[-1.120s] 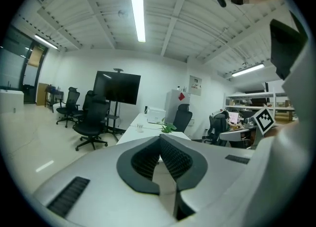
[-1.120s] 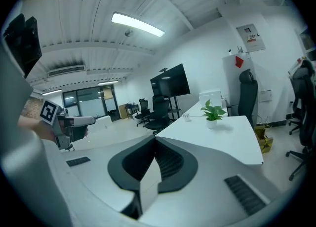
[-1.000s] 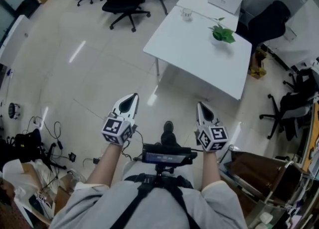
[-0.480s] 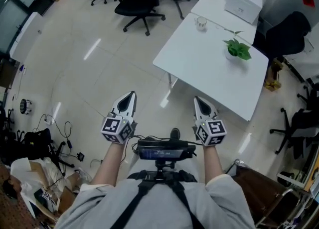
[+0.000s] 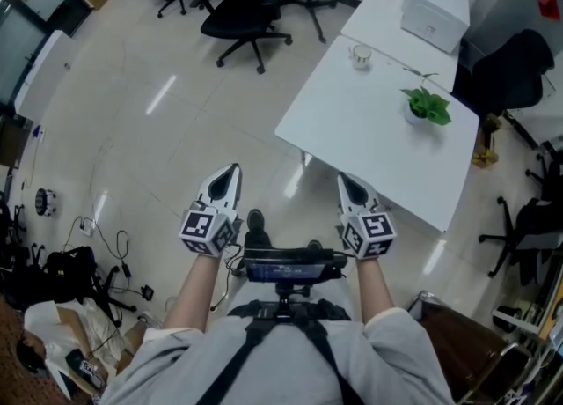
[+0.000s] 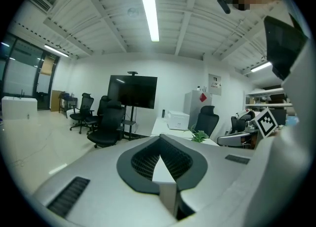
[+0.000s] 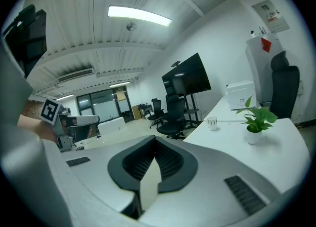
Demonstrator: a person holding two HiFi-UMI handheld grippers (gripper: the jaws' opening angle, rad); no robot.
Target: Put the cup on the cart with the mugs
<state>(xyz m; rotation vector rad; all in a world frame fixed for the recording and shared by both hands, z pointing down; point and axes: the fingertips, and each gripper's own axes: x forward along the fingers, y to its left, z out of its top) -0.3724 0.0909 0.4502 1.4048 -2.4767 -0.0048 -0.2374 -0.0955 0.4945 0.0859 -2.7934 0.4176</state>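
A small pale cup (image 5: 361,56) stands near the far corner of a white table (image 5: 369,139); it also shows in the right gripper view as the cup (image 7: 212,122). Both grippers are held at waist height over the floor, short of the table and pointing toward it. My left gripper (image 5: 232,169) is shut with nothing in it, its jaws (image 6: 160,157) meeting in a point. My right gripper (image 5: 344,180) is likewise shut and empty, jaws together (image 7: 153,161). No cart with mugs can be made out.
A potted green plant (image 5: 427,106) and a white box (image 5: 435,9) share the table. Black office chairs (image 5: 242,16) stand at the far left, another chair (image 5: 510,69) beyond the table. Cables and bags (image 5: 70,267) lie on the floor at left. A brown object (image 5: 462,342) sits at bottom right.
The view has shifted as the person walks: the table and cup sit lower and further right in the picture. Both grippers stay shut and level.
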